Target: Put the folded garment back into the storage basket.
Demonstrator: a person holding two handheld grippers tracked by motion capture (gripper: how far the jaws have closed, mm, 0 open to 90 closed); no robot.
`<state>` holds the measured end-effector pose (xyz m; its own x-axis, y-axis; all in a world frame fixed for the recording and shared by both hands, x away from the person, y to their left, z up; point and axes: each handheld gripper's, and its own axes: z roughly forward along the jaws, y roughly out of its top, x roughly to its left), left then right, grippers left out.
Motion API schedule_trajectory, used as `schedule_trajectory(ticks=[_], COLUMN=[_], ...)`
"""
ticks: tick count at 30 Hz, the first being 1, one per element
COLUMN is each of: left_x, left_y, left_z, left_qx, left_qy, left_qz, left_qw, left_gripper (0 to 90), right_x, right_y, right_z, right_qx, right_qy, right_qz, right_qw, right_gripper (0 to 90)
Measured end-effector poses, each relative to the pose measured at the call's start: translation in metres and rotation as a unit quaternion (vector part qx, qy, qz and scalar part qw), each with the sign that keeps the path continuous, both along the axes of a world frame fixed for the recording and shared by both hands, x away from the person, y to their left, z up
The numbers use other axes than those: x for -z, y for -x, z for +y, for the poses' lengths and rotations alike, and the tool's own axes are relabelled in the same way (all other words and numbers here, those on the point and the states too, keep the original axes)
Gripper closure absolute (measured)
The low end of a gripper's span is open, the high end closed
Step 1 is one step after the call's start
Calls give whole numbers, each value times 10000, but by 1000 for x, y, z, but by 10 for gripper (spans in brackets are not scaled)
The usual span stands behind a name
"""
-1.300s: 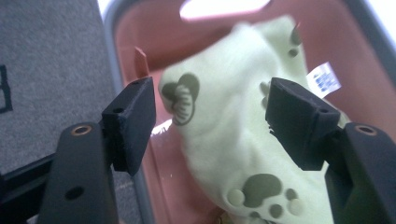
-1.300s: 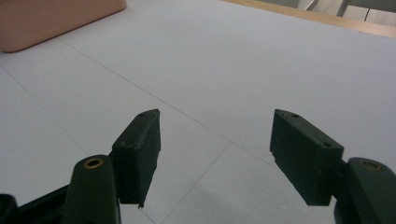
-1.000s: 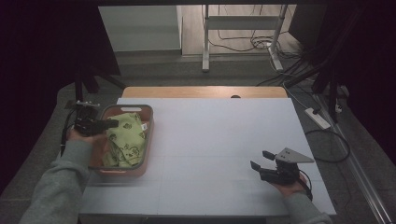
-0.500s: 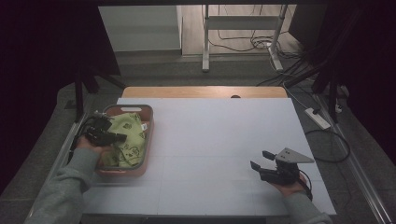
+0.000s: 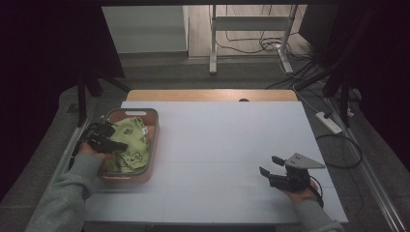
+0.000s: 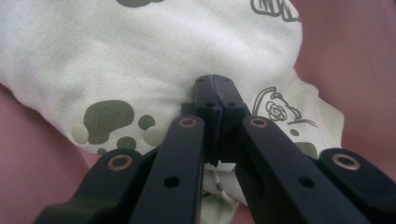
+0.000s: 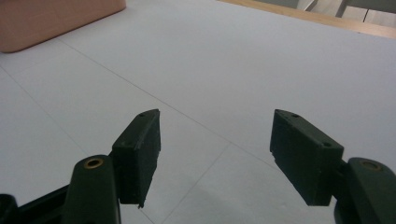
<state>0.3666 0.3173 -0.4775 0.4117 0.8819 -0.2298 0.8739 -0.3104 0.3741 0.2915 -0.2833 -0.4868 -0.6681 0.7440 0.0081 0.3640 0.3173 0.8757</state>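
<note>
A pale green cloth printed with dark cartoon shapes lies bunched in a pink basket at the table's left. My left gripper reaches into the basket from its left side. In the left gripper view its jaws are pressed together with their tips dug into a fold of the cloth, and the pink basket floor shows around it. My right gripper rests low over the table's near right, open. Between its jaws there is only bare white tabletop.
The white tabletop stretches between basket and right hand. A wooden strip runs along the far edge. The basket's corner shows far off in the right gripper view. Cables and a power strip lie on the floor beyond the right edge.
My left hand has sunk from the basket's left rim down onto the cloth, and its gripper now sits among the folds. The right hand has stayed where it was.
</note>
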Motion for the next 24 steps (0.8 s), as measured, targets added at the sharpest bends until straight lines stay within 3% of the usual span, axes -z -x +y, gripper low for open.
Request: schedule_trajectory(ticks=[11, 18, 24], left_x=[0, -8, -13], left_y=[-3, 2, 2], left_z=[2, 4, 2], left_qx=[-48, -37, -61], left_qy=[87, 406, 477], left_qz=[18, -341, -538], left_qw=[9999, 9986, 9974], left_gripper=[896, 896, 896], right_x=[0, 0, 0], right_y=[0, 0, 0], right_z=[0, 0, 0], right_qx=[0, 0, -1], right_qy=[-14, -19, -20], right_qz=[-5, -2, -5], right_qw=[10000, 10000, 10000], right_gripper=[340, 340, 340])
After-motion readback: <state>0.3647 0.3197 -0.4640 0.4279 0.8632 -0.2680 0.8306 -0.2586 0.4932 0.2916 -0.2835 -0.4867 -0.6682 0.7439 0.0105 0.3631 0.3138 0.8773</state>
